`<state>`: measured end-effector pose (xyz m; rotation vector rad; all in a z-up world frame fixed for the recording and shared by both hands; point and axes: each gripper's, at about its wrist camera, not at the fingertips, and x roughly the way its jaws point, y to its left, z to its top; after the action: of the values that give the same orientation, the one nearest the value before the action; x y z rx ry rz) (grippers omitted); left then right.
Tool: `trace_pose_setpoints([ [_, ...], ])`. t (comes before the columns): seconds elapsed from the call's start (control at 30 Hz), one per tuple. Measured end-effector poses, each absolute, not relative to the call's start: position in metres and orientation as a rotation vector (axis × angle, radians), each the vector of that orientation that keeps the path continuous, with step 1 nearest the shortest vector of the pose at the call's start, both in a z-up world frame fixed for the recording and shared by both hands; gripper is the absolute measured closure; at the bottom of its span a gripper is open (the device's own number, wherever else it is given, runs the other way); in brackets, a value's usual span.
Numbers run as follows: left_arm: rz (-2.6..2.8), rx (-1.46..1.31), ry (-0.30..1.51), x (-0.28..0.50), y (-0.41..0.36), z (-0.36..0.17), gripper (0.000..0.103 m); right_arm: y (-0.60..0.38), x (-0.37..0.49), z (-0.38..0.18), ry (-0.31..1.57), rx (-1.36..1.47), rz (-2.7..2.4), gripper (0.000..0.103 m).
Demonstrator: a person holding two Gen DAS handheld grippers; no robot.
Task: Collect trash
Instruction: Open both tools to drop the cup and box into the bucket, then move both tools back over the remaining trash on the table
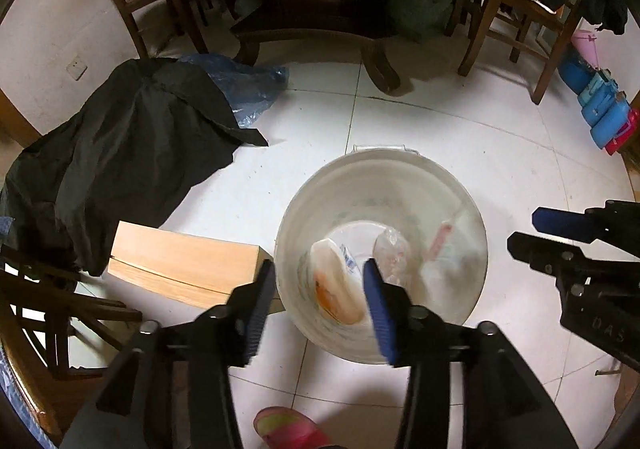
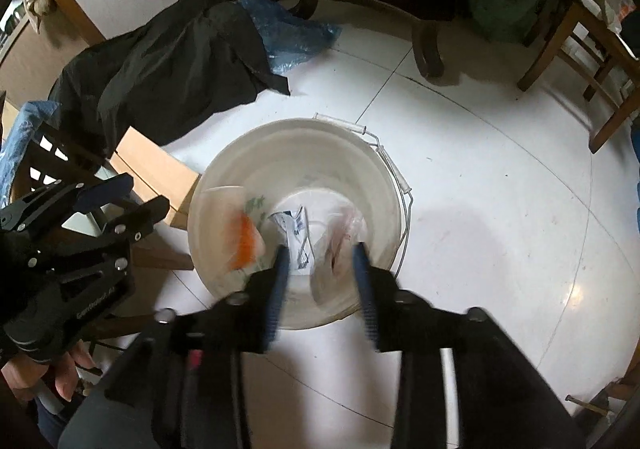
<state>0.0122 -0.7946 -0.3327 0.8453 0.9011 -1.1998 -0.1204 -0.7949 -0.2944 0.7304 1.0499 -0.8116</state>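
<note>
A white bucket [image 1: 380,159] with a wire handle stands on the tiled floor under both grippers. Inside it lie a blurred white-and-orange wrapper [image 1: 336,297], a clear plastic piece [image 1: 392,249] and a pink-striped wrapper [image 1: 440,245]. My left gripper [image 1: 319,264] hangs open over the bucket's near left rim, and nothing is pressed between its blue pads. In the right wrist view the bucket [image 2: 296,125] holds the orange wrapper [image 2: 240,233], a printed white wrapper [image 2: 294,229] and a blurred clear bag [image 2: 340,245]. My right gripper [image 2: 321,249] is open above them. Each gripper also shows in the other's view, right gripper [image 1: 524,229] and left gripper [image 2: 146,193].
A black cloth [image 1: 132,153] and a blue plastic bag [image 1: 248,85] lie at the left. A pale wooden box [image 1: 184,261] sits next to the bucket. Wooden chairs and a table leg [image 1: 380,65] stand behind. Blue containers [image 1: 600,113] are at right, a pink slipper [image 1: 288,429] near me.
</note>
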Motion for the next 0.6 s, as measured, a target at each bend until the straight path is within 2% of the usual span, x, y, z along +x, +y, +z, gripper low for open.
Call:
trace_pose_setpoints([
  [0.03, -1.198, 0.842, 0.898, 0.013, -0.794, -0.332, 0.044, -0.795, -0.121, -0.294, 1.046, 0.73, -0.815, 0.066],
  [0.13, -1.194, 0.834, 0.893, 0.014, -0.792, -0.328, 0.038, -0.795, -0.123, -0.292, 1.038, 0.729, -0.82, 0.066],
  [0.6, -1.195, 0.798, 0.872, 0.02, -0.78, -0.305, 0.036, -0.792, -0.125, -0.28, 1.017, 0.709, -0.843, 0.066],
])
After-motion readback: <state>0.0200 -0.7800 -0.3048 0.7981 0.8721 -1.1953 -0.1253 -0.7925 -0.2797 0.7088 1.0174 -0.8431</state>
